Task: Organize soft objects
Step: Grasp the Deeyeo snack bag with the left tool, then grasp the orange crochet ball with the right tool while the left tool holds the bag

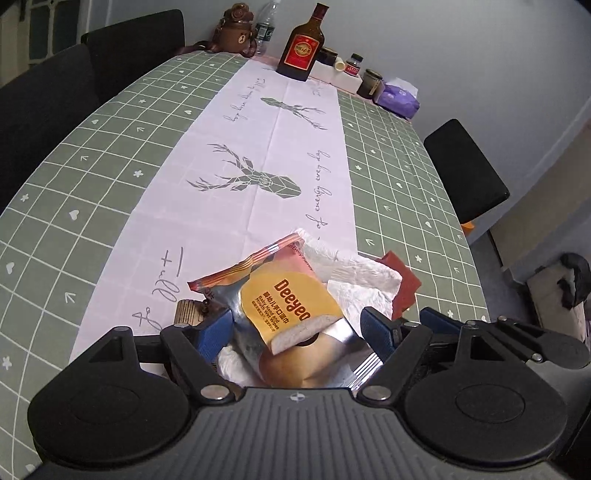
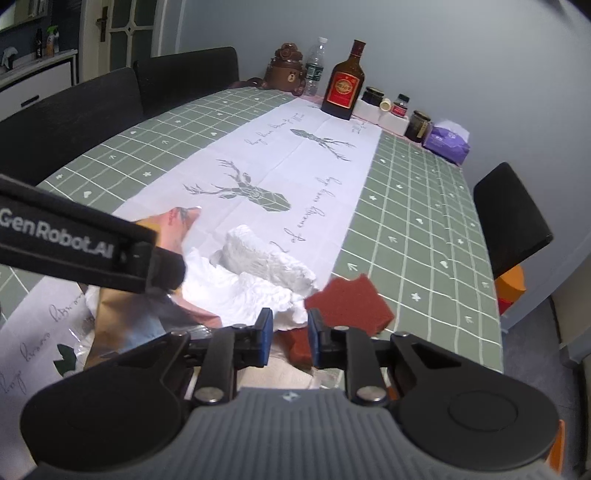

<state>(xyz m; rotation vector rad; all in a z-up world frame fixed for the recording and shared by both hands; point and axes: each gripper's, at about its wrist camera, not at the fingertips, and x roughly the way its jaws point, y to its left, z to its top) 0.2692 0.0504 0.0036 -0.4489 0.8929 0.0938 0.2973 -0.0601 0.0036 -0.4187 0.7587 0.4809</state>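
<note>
Here, from the left wrist, we see the left gripper spread wide astride the wipes pack on the heap at the table's near edge. From the right wrist, the right gripper pinches the white towel beside the red sponge. Sorting seems mid-step; next we lift the towel clear.

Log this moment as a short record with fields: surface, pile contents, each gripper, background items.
surface: table under a green grid cloth with a white deer-print runner
pile: wet wipes pack, crumpled white tissue, dark red sponge, all at the near edge
left gripper: open wide, jaws either side of the wipes pack, not pressing
right gripper: narrowed around a fold of white tissue; contact unclear
background: brown bottle, bear figure, purple tissue pack
</note>
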